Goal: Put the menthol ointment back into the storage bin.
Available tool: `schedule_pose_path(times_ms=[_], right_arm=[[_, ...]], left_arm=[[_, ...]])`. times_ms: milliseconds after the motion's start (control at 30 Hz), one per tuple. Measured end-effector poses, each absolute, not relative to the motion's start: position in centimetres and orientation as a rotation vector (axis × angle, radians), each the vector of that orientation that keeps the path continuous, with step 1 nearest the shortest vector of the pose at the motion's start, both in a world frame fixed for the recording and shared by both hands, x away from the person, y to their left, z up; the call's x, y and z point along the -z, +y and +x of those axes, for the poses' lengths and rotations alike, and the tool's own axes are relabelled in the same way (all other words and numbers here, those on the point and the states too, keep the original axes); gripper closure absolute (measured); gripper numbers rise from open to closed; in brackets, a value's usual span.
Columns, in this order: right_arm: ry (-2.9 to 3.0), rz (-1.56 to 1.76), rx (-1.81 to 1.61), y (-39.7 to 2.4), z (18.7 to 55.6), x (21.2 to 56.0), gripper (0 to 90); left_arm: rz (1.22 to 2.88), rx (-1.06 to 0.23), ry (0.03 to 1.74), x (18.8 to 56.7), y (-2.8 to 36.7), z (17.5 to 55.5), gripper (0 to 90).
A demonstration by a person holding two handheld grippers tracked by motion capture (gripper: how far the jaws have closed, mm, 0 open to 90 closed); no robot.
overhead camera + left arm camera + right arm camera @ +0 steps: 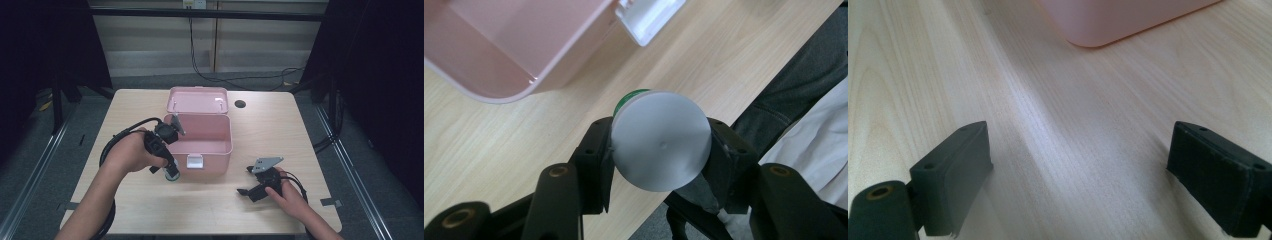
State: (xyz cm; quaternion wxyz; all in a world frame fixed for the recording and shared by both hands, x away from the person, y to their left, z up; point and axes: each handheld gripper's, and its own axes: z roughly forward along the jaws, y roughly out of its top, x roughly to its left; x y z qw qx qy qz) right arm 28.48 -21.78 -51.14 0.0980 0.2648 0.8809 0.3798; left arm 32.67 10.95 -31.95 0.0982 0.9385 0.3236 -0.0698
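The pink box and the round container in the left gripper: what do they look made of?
Pink box: likely moulded plastic, smooth with a slight sheen, rounded corners, thin even walls and a white clip latch. Round container: probably plastic too, its flat white face matte and faintly translucent with a small centre dimple, green showing behind it. The left gripper clamps its sides, with no visible dent.

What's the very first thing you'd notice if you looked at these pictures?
The open pink box in the middle of the table catches the eye first, its lid tipped back and nothing showing inside. Next, the left gripper squeezes a small round jar with a white lid and a bit of green under it, just in front of the box's near left corner. The right gripper sits open over bare wood to the right.
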Motion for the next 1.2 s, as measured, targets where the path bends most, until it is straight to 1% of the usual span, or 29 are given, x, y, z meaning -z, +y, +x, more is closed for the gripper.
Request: schedule_pose_path(times_ms=[167,700,1200], right_arm=[[2.608,0.783,-1.125,-21.8,28.5,51.1,9.7],[2.607,0.784,-1.123,-21.8,28.5,51.1,9.7],[2.608,0.782,-1.122,-21.8,28.5,51.1,9.7]], left_arm=[[2.776,0.210,0.976,31.2,11.0,33.2,50.0],[2.726,0.154,1.040,28.6,10.2,35.4,50.0],[2.689,0.103,1.107,27.6,9.3,37.5,50.0]])
